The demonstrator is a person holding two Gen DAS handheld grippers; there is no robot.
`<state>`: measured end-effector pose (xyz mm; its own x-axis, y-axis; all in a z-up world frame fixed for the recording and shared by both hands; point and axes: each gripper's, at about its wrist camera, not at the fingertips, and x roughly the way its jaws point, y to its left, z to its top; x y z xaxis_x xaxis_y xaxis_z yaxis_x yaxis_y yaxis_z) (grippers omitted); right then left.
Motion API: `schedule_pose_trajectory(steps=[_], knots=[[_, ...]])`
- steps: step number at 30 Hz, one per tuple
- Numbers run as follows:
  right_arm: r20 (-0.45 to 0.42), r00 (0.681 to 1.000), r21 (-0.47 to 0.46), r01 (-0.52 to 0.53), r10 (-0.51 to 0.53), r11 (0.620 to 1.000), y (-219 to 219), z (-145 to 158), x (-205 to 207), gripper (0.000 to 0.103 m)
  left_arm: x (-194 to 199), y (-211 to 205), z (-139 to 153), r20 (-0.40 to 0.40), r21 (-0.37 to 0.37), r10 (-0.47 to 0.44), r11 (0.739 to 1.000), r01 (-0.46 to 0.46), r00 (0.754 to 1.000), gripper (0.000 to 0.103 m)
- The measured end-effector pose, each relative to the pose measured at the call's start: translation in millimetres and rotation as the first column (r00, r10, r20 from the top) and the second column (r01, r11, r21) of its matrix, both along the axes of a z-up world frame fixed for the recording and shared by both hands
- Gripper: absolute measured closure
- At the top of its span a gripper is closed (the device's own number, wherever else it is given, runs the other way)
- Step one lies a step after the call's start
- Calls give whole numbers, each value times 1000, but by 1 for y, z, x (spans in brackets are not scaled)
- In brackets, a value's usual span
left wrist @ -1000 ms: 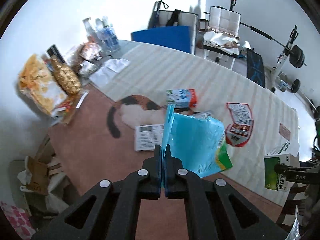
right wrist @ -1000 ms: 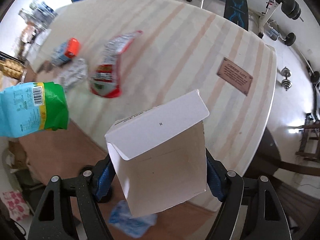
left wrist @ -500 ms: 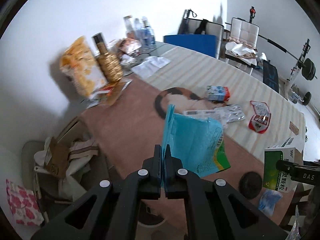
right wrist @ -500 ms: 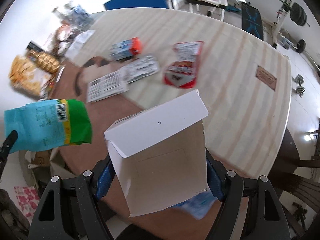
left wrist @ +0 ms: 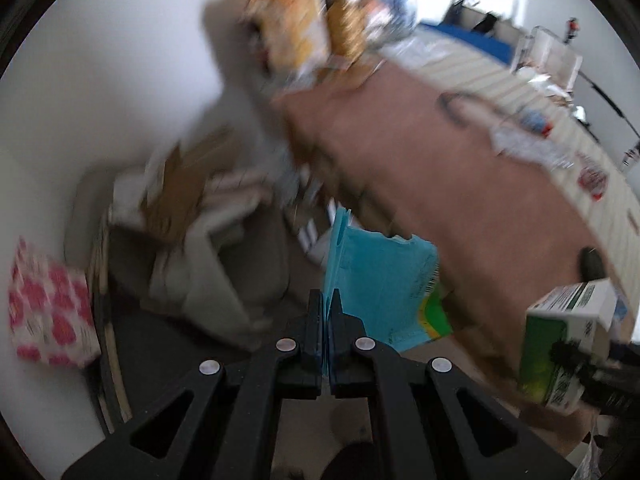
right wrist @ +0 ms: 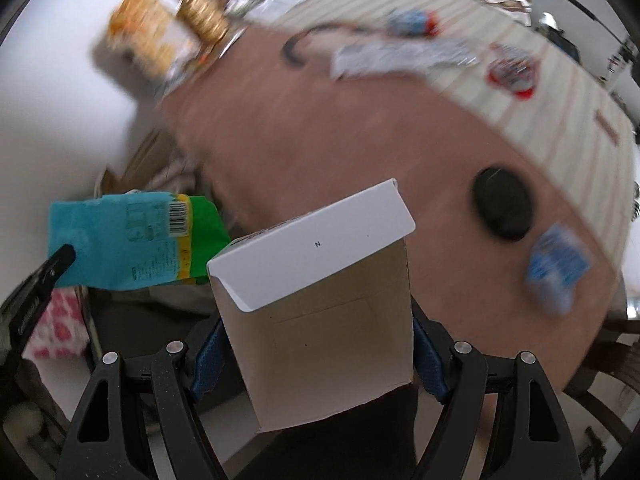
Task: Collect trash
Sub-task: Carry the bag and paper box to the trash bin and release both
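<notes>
My left gripper (left wrist: 326, 300) is shut on a flat blue and green snack bag (left wrist: 384, 284), held off the table's near-left edge, above the floor; the bag also shows in the right wrist view (right wrist: 132, 240). My right gripper (right wrist: 316, 344) is shut on an open white and green cardboard box (right wrist: 320, 304), held over the near edge of the table; the box also shows in the left wrist view (left wrist: 564, 344). On the table (right wrist: 360, 152) lie a red wrapper (right wrist: 512, 72), a silver wrapper (right wrist: 400, 56) and a blue packet (right wrist: 558, 268).
A chair piled with cardboard and bags (left wrist: 188, 216) stands by the wall left of the table. A pink flowered bag (left wrist: 48, 304) lies on the floor. A round black object (right wrist: 502, 208) sits on the table. Snack bags and a golden bottle (right wrist: 200, 16) stand at its far-left end.
Both grippers have pulled back from the table and swung left and down with their loads. The left view now looks at the floor and chair. Both views are motion-blurred.
</notes>
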<state>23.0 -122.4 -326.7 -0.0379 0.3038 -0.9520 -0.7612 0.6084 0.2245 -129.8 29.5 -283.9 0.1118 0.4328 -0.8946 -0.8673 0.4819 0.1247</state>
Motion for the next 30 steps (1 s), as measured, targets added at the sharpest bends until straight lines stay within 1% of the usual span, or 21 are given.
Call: schedule_pose_trajectory(steps=[2, 4, 6, 7, 8, 9, 10, 11, 12, 13, 14, 16, 18, 19, 22, 23, 24, 25, 26, 27, 30], knots=[[-37, 998, -46, -43, 41, 998, 8, -35, -29, 23, -19, 7, -39, -23, -66, 47, 997, -49, 999, 103], [-54, 996, -91, -79, 74, 993, 16, -71, -51, 23, -30, 15, -74, -36, -119, 80, 989, -83, 996, 103], [-79, 992, -132, -104, 95, 986, 25, -115, -69, 23, -37, 26, -119, -42, -191, 113, 974, -119, 993, 103], [-85, 991, -143, -112, 100, 983, 28, -132, -74, 23, -41, 33, -144, -44, -234, 135, 962, -142, 990, 103], [-98, 989, -163, -122, 107, 979, 34, -162, -81, 23, -45, 39, -172, -46, -271, 158, 949, -164, 986, 103], [-100, 989, -174, -122, 105, 977, 38, -182, -84, 23, -48, 44, -193, -53, -292, 168, 940, -176, 984, 103], [-99, 989, -191, -123, 105, 974, 43, -212, -88, 23, -49, 49, -218, -63, -312, 175, 932, -186, 983, 103], [-103, 989, -202, -127, 108, 971, 48, -233, -90, 23, -50, 55, -252, -76, -337, 174, 922, -190, 982, 103], [-108, 989, -216, -124, 102, 968, 53, -262, -91, 23, -50, 60, -276, -84, -352, 175, 916, -193, 981, 103], [-117, 988, -228, -121, 97, 966, 59, -292, -91, 23, -50, 64, -293, -86, -368, 171, 910, -191, 982, 103], [-121, 988, -243, -127, 100, 962, 65, -321, -91, 23, -49, 68, -320, -96, -393, 159, 901, -184, 983, 102], [-131, 987, -255, -126, 95, 959, 73, -365, -90, 23, -49, 71, -362, -104, -428, 144, 887, -175, 984, 97], [-145, 984, -259, -135, 100, 956, 83, -409, -89, 23, -46, 74, -404, -112, -459, 114, 875, -153, 987, 96], [-146, 984, -255, -141, 107, 957, 86, -423, -90, 23, -45, 78, -419, -119, -474, 111, 867, -155, 987, 95], [-163, 978, -242, -167, 129, 956, 101, -461, -90, 17, -46, 79, -448, -118, -504, 114, 849, -158, 986, 94], [-177, 975, -234, -177, 137, 956, 105, -473, -91, 14, -48, 80, -453, -120, -509, 119, 845, -164, 986, 90], [-179, 974, -236, -182, 141, 955, 109, -479, -91, 11, -50, 81, -454, -112, -510, 125, 844, -165, 986, 70], [-178, 973, -242, -186, 144, 952, 111, -485, -91, 3, -53, 79, -456, -110, -511, 134, 842, -172, 985, 27], [-182, 972, -235, -187, 146, 954, 113, -486, -92, 0, -57, 78, -454, -114, -508, 140, 843, -179, 984, 5], [-181, 972, -234, -190, 150, 953, 111, -487, -91, 0, -61, 76, -451, -115, -498, 149, 847, -187, 982, 0], [-153, 974, -246, -203, 169, 948, 106, -477, -92, 0, -69, 76, -448, -140, -489, 158, 848, -207, 978, 0]])
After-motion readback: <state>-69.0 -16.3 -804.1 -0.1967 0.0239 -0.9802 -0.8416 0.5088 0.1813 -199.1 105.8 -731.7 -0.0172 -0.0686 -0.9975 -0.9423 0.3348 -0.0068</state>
